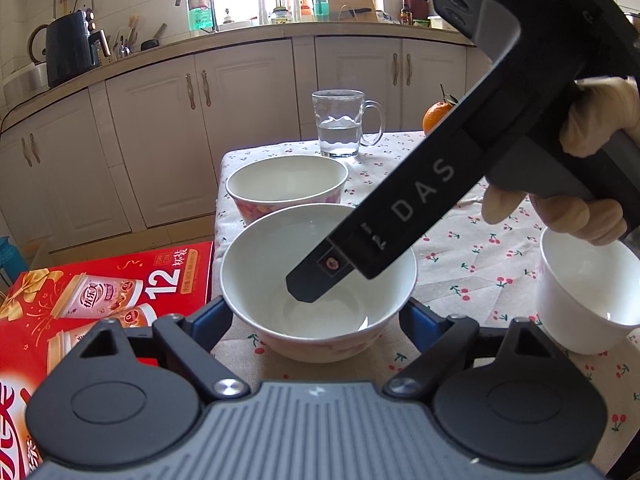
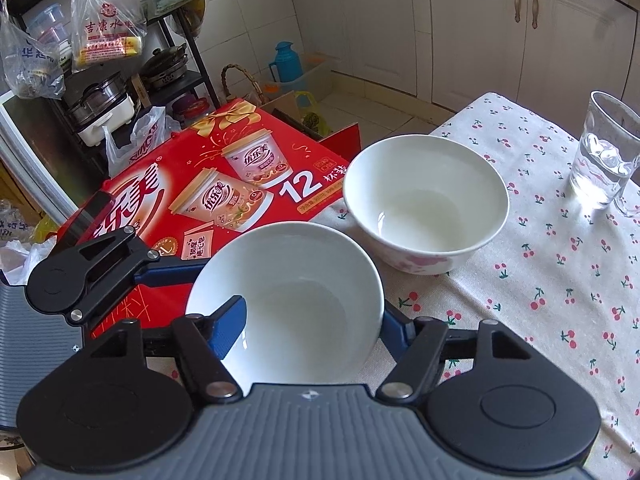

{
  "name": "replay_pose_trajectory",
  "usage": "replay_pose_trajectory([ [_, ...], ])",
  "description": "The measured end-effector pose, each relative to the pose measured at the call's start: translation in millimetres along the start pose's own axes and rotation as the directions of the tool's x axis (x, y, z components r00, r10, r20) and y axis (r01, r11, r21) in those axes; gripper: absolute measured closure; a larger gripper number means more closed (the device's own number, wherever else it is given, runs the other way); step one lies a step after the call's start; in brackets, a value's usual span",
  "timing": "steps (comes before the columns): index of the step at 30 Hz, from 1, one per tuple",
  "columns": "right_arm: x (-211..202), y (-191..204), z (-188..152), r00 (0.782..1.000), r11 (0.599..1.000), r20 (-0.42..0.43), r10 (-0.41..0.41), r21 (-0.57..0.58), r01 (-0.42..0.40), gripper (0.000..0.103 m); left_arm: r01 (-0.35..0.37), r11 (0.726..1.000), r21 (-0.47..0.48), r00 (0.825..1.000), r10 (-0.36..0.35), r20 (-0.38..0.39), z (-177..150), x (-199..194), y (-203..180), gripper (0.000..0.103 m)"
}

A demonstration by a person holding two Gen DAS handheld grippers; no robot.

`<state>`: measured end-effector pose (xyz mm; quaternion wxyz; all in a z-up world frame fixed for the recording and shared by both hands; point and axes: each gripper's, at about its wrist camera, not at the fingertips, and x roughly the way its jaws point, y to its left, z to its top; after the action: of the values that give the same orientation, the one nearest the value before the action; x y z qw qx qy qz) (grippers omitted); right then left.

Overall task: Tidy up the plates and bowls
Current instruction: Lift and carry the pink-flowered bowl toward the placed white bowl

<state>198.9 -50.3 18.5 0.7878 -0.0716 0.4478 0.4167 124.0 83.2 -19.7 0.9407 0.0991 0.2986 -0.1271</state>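
Left tongs (image 1: 316, 320) sit apart around a white bowl (image 1: 320, 280) near the worktop (image 1: 480, 280) edge, fingertips hidden behind it. Right tongs (image 2: 312, 328) straddle the same bowl's rim, grip unclear. A second bowl (image 2: 424, 204) stands just beyond.

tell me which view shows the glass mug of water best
The left wrist view: the glass mug stands whole at the table's far edge, handle and water level visible. The right wrist view catches only part of it at the right frame edge, distorted, handle barely visible.
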Motion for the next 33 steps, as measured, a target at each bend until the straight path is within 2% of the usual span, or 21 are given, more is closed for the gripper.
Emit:
replay_pose_trajectory([
  [11,-35.3,15.6,-11.9,1.0,1.0,0.015,0.014,0.001,-0.014,0.028,0.015,0.999,0.042,1.0,-0.015,0.004,5.7,-35.2,-18.3,0.013],
  [25,-89.5,34.3,-52.8,0.998,0.998,0.045,0.052,0.035,-0.054,0.027,0.048,0.995,0.09,0.999,-0.049,0.005,7.7,-85.5,-55.0,0.013],
  [33,-126.0,28.6,-75.9,0.997,0.998,0.08,0.012,0.06,-0.017,0.027,0.109,0.984,0.14,0.993,-0.114,0.029,18.6,-94.9,-83.7,0.013],
])
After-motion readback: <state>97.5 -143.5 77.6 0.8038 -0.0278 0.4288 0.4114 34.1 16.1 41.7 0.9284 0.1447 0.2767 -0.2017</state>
